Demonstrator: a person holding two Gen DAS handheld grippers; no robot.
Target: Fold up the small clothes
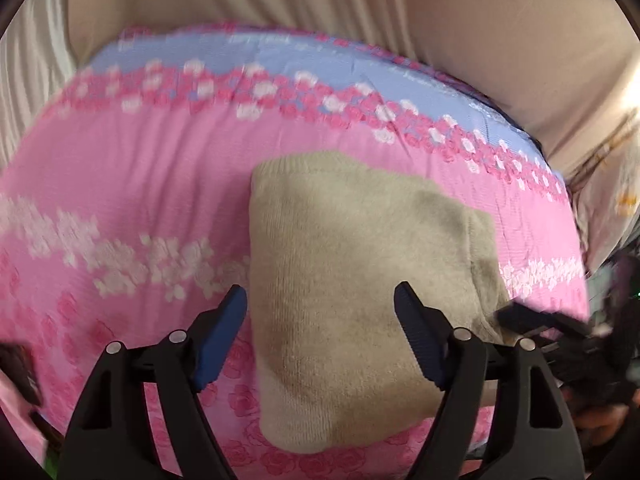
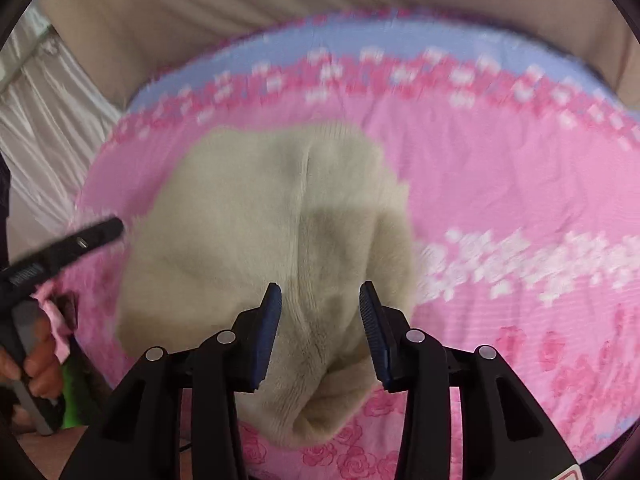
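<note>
Left wrist view: the beige knit garment (image 1: pixel 352 280) lies folded into a compact block on the pink floral cover (image 1: pixel 120 168), which is spread over a padded surface; whether that is a bed or a worktop cannot be told. The left claw (image 1: pixel 320 300) stands spread wide above the garment's near portion, with no cloth between its pads (image 1: pixel 218 344). In the right wrist view, the right claw (image 2: pixel 320 300) is parted about halfway over the garment's (image 2: pixel 260 232) near corner, and its pads (image 2: pixel 268 332) flank the fabric without pressing on it. Both views are blurred.

Handling properties, as judged:
- Expect a soft, light, limp knit with a fleecy inner face. It will sag and unfold if you lift it by one layer.
- The fabric is not fragile and not slippery. The ribbed pads should hold it well.
- The folded stack is thick. Close on all layers together, or the top layer will peel away.

Where to take hold: pinch the two near corners, one claw on each, at the doubled edge. Avoid the centre, where a grip only bunches the cloth.
</note>
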